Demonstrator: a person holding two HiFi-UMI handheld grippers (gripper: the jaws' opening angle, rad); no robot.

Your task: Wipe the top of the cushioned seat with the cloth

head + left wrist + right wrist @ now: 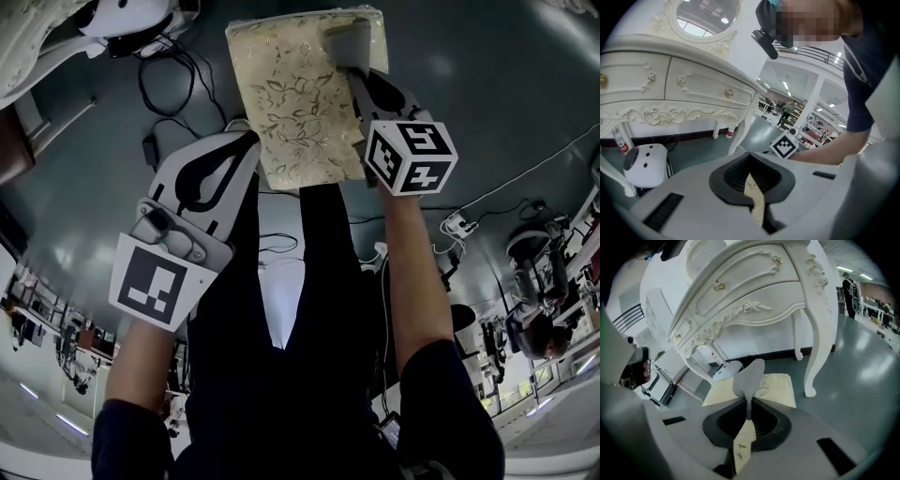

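The cushioned seat [295, 103] has its near edge hidden behind the person's dark clothing [323, 234] and the right gripper [348, 67], whose jaws also cover the lower end of the cloth [345, 39]. The dressing table [33, 42] and a white device [131, 17] are cut off by the head view's top edge, the mirror [707, 14] by the left gripper view's. Between the jaws of the left gripper [751, 173] shows a patterned cream sliver, seemingly the seat. Figures [787, 110] in the far hall are too small to tell.

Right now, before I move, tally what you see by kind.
Grey hand-held grippers: 2, left gripper and right gripper
Cream floral cushioned seat: 1
Grey knitted cloth: 1
White carved dressing table: 1
White rounded floor machine: 1
Total: 6
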